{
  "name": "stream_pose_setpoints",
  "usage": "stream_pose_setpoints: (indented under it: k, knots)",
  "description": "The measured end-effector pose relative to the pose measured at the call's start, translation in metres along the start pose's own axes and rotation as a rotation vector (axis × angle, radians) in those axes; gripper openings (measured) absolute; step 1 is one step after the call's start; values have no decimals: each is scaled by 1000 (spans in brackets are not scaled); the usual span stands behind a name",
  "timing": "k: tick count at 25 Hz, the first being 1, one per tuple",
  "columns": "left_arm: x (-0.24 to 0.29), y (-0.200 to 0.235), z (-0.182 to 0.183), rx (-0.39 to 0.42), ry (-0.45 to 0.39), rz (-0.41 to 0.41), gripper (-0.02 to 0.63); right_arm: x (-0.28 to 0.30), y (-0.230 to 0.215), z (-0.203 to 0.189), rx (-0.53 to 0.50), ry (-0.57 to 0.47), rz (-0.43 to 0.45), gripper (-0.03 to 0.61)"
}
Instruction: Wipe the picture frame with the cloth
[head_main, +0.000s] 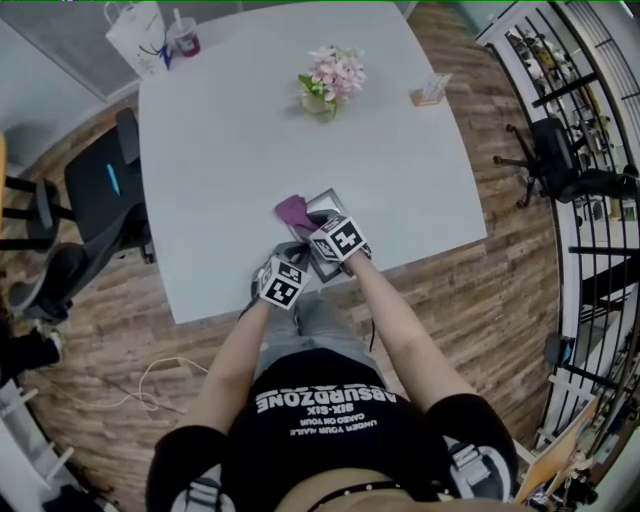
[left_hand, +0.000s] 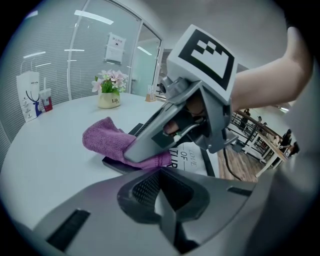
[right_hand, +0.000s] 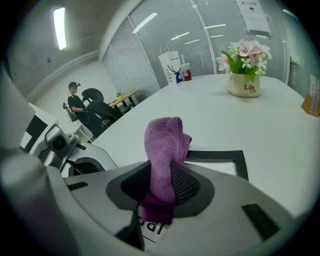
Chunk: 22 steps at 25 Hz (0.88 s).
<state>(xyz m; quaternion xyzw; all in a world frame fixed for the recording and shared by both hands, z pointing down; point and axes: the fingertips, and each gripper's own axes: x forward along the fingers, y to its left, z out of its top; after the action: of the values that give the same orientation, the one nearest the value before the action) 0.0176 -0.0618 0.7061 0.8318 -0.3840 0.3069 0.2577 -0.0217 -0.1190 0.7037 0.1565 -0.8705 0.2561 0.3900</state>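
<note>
A black picture frame (head_main: 324, 266) with a white print lies flat near the front edge of the white table (head_main: 240, 150). My right gripper (head_main: 315, 222) is shut on a purple cloth (right_hand: 163, 142), which is pressed down on the frame (right_hand: 220, 157). In the left gripper view the cloth (left_hand: 102, 140) is bunched under the right gripper's fingers (left_hand: 150, 145), on the frame's (left_hand: 192, 155) far-left part. My left gripper (left_hand: 161, 172) is at the frame's near edge with its jaws closed together. The jaws hide the edge they grip.
A flower pot (head_main: 330, 80) stands mid-table, a small card holder (head_main: 430, 92) at the far right, and a paper bag (head_main: 135, 35) and a cup (head_main: 185, 38) at the far left corner. A black chair (head_main: 105, 190) stands left of the table.
</note>
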Motion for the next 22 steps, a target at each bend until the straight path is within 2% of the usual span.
stream_pose_setpoints:
  k: [10,14,22]
  knots:
    - [-2,-1,-3,-24,4,-12,15,-10,7,-17,7,28,75,126]
    - [-1,0,0,-6,-15,-1,15,-17,7,-26,9,36,75,126]
    - [-1,-1,-2,-18,-13,5,15,-28,11,-46,100,24,96,123]
